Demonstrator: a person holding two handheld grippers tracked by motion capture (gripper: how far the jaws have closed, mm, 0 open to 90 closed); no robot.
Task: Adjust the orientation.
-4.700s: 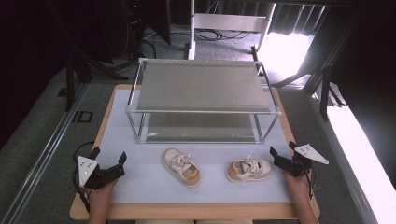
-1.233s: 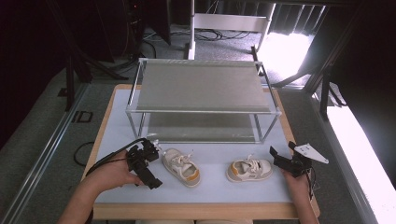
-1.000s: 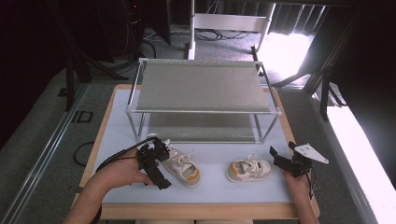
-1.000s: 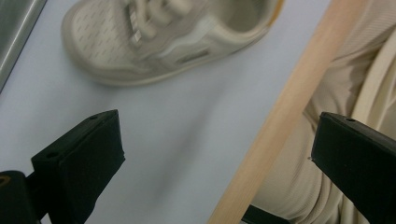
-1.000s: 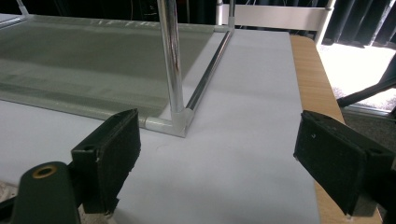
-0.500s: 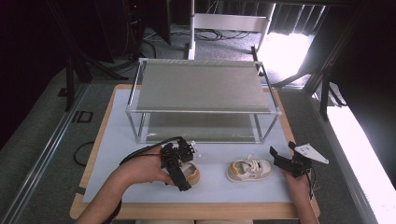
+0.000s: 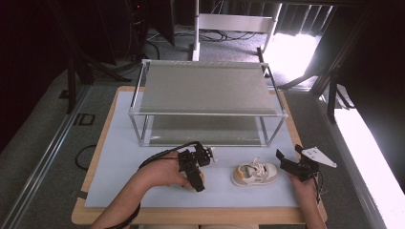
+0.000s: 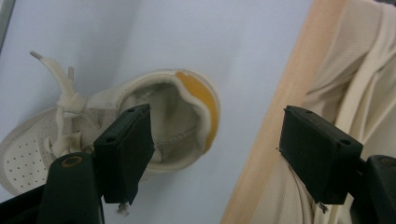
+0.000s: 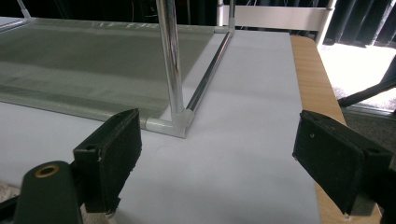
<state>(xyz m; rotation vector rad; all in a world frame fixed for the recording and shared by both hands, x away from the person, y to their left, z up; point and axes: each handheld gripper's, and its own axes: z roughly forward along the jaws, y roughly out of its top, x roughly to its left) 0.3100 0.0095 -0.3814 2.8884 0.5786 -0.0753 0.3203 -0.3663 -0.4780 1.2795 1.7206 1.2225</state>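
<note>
my left jaws spread wide over the left shoe, my right jaws spread wide over bare mat.

from the left: my left gripper [image 7: 194, 168] hangs over the left shoe [image 8: 140, 126] on the pale mat [image 7: 119, 157], near the table's front wooden edge [image 8: 275, 116]; one pad sits above the shoe's opening, the other out past the heel over that edge and my cream clothing, so nothing is clamped. the shoe is cream, with a perforated toe, tied laces and a yellow-orange heel tab. behind stands a two-tier wire rack [image 7: 205, 90] with grey shelves, apart from both shoes. the right shoe [image 7: 254, 173] lies on the mat just left of my right gripper [image 7: 292, 167], whose jaws gape empty, facing the rack's corner post [image 9: 172, 65].
</note>
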